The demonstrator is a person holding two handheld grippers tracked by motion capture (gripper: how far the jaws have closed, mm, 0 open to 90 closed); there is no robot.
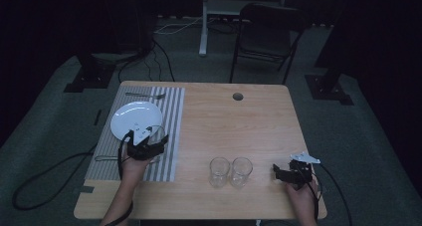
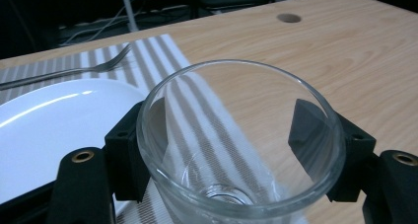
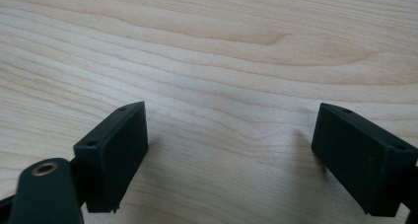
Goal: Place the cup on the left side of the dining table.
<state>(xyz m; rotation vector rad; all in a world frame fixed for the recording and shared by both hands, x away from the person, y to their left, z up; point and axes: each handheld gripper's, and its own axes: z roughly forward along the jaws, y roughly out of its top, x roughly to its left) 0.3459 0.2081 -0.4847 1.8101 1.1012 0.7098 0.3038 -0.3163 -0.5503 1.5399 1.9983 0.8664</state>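
A clear drinking glass (image 2: 256,105) stands upright between the black jaws of my left gripper (image 2: 236,135), which press on its two sides. In the high view this gripper (image 1: 159,142) holds the glass (image 1: 158,133) over the right part of the striped placemat (image 1: 171,106), just right of the white plate (image 1: 133,117). My right gripper (image 1: 275,172) rests near the table's front right corner, and in its own view the right gripper (image 3: 231,150) has its jaws wide apart over bare wood with nothing between them.
Two more empty glasses (image 1: 219,171) (image 1: 241,170) stand side by side near the front edge, left of the right gripper. A fork (image 1: 145,94) lies at the far end of the placemat. A round cable hole (image 1: 238,96) sits near the table's far edge.
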